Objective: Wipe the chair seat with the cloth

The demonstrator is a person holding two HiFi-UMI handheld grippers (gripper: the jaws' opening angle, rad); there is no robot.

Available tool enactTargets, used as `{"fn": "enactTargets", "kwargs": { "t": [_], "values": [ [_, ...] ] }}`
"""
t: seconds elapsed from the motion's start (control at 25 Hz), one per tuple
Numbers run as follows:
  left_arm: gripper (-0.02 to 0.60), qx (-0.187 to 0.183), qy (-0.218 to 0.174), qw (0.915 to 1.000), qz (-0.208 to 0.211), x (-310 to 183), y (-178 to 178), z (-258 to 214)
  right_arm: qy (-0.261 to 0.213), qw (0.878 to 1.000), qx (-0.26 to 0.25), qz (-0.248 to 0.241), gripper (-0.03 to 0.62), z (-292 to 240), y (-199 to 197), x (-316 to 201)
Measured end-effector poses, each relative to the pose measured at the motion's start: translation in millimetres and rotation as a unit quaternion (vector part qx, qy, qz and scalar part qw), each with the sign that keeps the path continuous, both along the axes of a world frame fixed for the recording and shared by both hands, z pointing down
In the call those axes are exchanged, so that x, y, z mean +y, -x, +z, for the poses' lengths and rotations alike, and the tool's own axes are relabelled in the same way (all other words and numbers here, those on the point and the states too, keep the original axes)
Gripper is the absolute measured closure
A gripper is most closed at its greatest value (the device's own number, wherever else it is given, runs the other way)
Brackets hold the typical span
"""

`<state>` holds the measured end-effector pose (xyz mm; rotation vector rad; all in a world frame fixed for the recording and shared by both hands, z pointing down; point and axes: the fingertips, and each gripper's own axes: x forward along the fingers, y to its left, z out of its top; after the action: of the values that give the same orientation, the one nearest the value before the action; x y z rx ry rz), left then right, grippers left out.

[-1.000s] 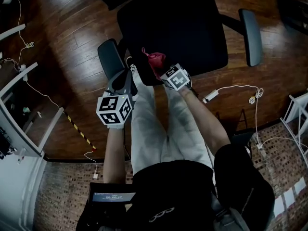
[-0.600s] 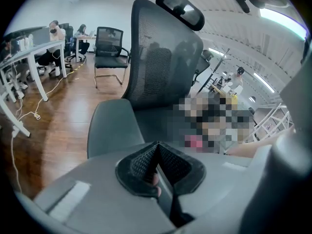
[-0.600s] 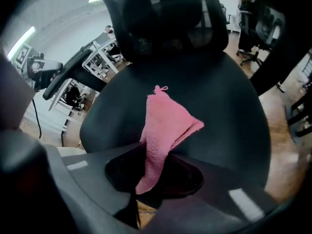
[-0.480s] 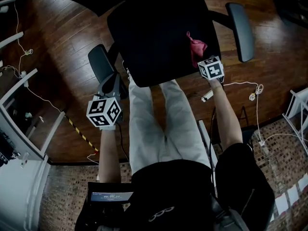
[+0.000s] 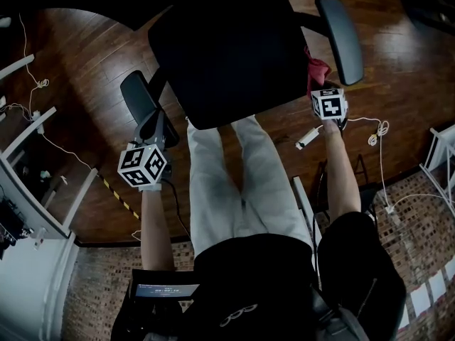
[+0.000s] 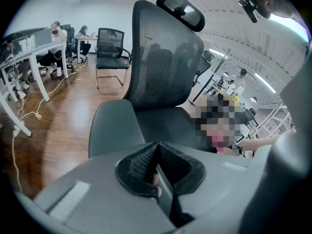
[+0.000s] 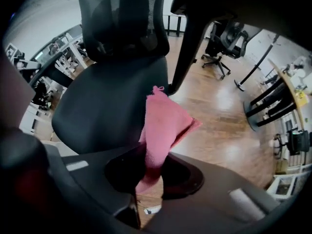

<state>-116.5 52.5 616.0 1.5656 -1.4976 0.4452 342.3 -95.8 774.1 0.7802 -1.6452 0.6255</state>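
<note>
Expect limp, light handling from soft pink fabric cloth (image 7: 163, 126), pinched by bunched end in right tongs (image 7: 148, 165), black padded chair seat (image 7: 102, 106) just leftward; left tongs (image 6: 157, 165) pressed together, empty.

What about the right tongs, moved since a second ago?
Yes. Head view: the right tongs and pink cloth went rightward across the chair seat, from its front-left part to the edge by the right armrest.
</note>
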Motion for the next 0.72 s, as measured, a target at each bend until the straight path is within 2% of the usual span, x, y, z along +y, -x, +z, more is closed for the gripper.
{"fn": "enactTargets", "kwargs": {
  "t": [0.16, 0.36, 0.52, 0.72],
  "values": [
    [0.588, -0.001, -0.001, 1.0, -0.002, 1, 2, -1, -0.015, 0.998, 0.053, 0.014, 0.525, 4, -21, 4],
    [0.588, 0.009, 0.002, 1.0, -0.001, 0, 1, -1, -0.049, 0.994, 0.09, -0.029, 0.526, 10, 14, 22],
    [0.588, 0.026, 0.004, 0.9996, 0.003, -1, 2, -1, -0.037, 0.997, 0.059, -0.046, 0.525, 18, 72, 59],
    [0.588, 0.03, 0.006, 0.9994, 0.013, 0, 2, 0, -0.001, 0.994, 0.002, -0.106, 0.525, 33, 181, 135]
  ]
}}
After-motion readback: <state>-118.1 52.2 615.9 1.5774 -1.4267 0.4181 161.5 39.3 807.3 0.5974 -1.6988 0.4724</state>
